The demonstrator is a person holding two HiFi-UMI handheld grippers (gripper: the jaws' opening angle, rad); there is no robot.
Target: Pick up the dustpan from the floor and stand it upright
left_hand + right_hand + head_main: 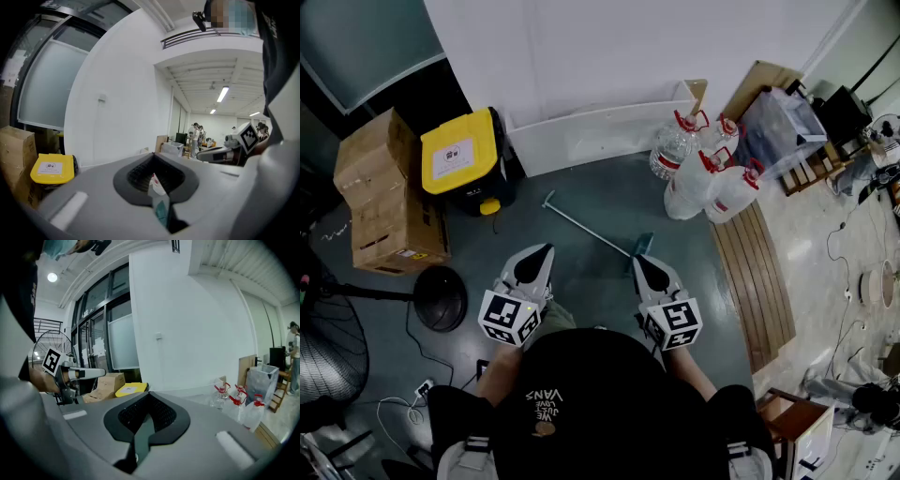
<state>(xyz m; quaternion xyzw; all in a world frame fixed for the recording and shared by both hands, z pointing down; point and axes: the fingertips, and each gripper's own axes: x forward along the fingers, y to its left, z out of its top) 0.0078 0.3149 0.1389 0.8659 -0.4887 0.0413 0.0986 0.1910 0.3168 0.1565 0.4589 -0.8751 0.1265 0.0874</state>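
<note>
So, the left gripper [542, 255] and right gripper [643, 265] are both closed and empty. The dustpan [589, 226] lies flat, right of the yellow bin [461, 150]. Open one over its handle first.

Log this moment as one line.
left gripper: shut, empty | right gripper: shut, empty | dustpan: lying on floor, untouched | stage: not yet picked up

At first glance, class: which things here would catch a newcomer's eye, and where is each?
The yellow-lidded bin stands out first, by the white wall at left of centre. To its right, clear jugs with red caps cluster beside the wooden boards. At centre, the long-handled dustpan lies flat on the dark floor.
</note>
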